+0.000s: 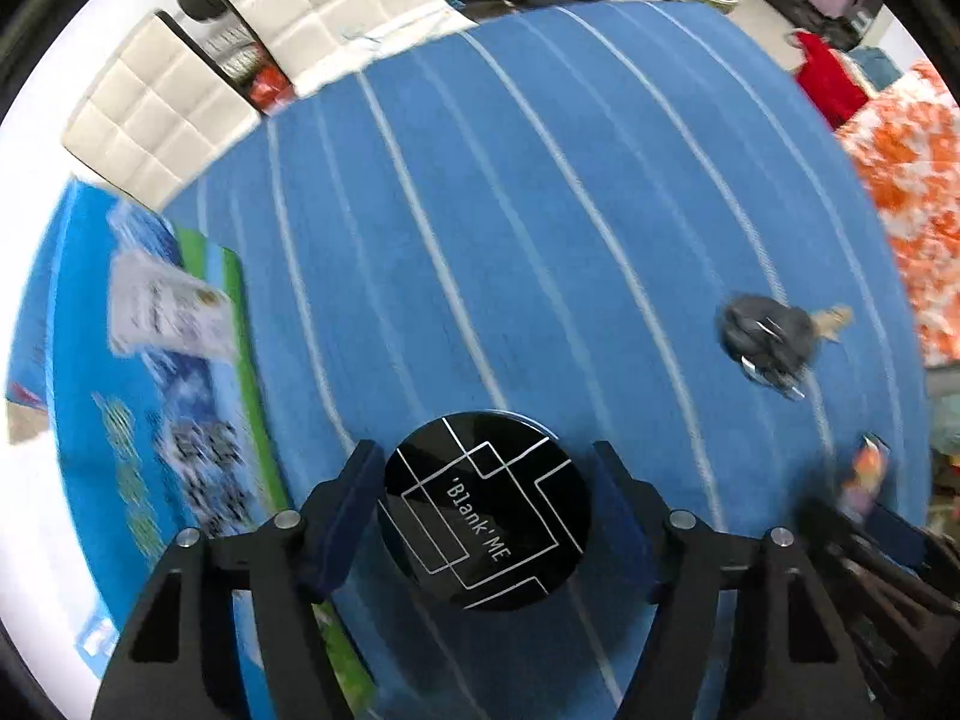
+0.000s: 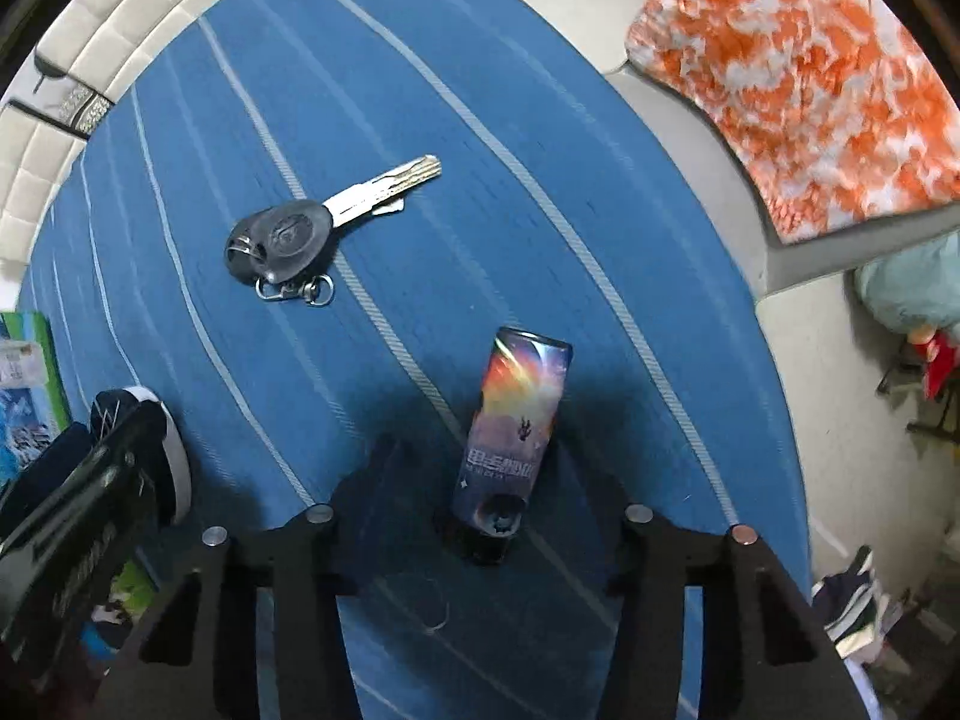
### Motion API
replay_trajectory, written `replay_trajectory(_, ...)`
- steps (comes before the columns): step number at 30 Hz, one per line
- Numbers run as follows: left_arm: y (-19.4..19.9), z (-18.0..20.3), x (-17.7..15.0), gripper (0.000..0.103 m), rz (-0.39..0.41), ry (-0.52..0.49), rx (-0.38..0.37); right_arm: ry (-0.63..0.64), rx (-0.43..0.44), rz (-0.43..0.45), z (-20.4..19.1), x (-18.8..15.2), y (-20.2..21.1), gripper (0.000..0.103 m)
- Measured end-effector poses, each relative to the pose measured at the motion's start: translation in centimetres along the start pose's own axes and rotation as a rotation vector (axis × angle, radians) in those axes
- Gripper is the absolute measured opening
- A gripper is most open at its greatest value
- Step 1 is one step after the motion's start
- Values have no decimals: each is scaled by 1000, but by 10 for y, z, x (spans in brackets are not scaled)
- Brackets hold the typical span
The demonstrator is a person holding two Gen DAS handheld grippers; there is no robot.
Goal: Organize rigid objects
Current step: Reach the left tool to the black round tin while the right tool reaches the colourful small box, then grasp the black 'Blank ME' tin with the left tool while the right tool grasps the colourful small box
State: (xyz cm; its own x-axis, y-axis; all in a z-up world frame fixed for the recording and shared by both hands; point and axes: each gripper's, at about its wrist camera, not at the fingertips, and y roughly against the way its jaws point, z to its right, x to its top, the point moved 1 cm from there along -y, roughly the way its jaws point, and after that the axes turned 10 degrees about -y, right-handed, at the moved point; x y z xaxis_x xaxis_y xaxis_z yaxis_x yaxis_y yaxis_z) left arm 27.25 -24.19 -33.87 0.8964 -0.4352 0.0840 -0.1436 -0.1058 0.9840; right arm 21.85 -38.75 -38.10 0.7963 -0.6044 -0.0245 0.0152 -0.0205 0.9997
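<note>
Left gripper (image 1: 486,504) straddles the black round compact (image 1: 485,510), pads not quite touching; right gripper (image 2: 480,480) brackets the lighter (image 2: 513,432), open. Center both before squeezing so neither skids on the blue cloth (image 1: 540,210).

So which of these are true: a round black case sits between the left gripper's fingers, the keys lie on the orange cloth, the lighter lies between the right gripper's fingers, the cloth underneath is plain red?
1. A round black case sits between the left gripper fingers. True.
2. The keys lie on the orange cloth. False: they lie on the blue striped cloth.
3. The lighter lies between the right gripper fingers. True.
4. The cloth underneath is plain red. False: blue with pale stripes.
</note>
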Motion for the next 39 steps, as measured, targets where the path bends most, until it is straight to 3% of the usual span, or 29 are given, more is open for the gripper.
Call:
replay_trajectory(3, 5, 7, -11, 67, 3, 4, -38, 35, 1, 1, -5, -6, 3, 31)
replay_trajectory(7, 11, -9, -23, 65, -4, 86, -156, 50, 19, -5, -2, -13, 4, 28)
replay_trajectory(10, 30, -16, -23, 26, 51, 116, -222, 40, 36, -18, 2, -16, 4, 27)
replay_trajectory(12, 35, -9, -16, 21, 26, 63, -214, 43, 37, -19, 3, -18, 5, 27)
replay_trajectory(14, 24, -1, -11, 21, -42, 24, -213, 48, 46, -26, 3, -20, 6, 27)
replay_trajectory(15, 20, -4, -11, 22, -39, 26, -189, 46, 53, -29, 4, -20, 6, 27)
replay_trajectory(16, 18, -12, -5, 39, -17, 26, -173, 45, 58, -34, 4, -20, 6, 27)
replay_trajectory(17, 16, -12, -7, 69, -31, 29, -155, 42, 63, -35, 5, -21, 6, 27)
replay_trajectory(18, 9, -14, -10, 80, -72, 47, -172, 38, 68, -36, 5, -21, 6, 27)
replay_trajectory(19, 2, -19, -9, 84, -94, 63, -201, 38, 69, -38, 5, -21, 6, 27)
replay_trajectory(20, -9, -22, -14, 84, -129, 91, -245, 37, 70, -40, 5, -20, 6, 27)
replay_trajectory(22, -26, -21, -22, 84, -170, 103, -257, 42, 65, -41, 3, -19, 7, 27)
replay_trajectory(25, -25, -7, -27, 84, -117, 66, -183, 67, 45, -33, 1, -18, 5, 27)
replay_trajectory(27, -21, -3, -29, 74, -82, 72, -158, 80, 34, -29, 0, -18, 6, 27)
replay_trajectory(32, -6, 1, -35, 74, -56, 70, -153, 95, 26, -22, -3, -26, 13, 27)
replay_trajectory(39, 63, 4, -65, 74, 116, 39, -141, 125, 64, 40, -4, -38, 49, 27)
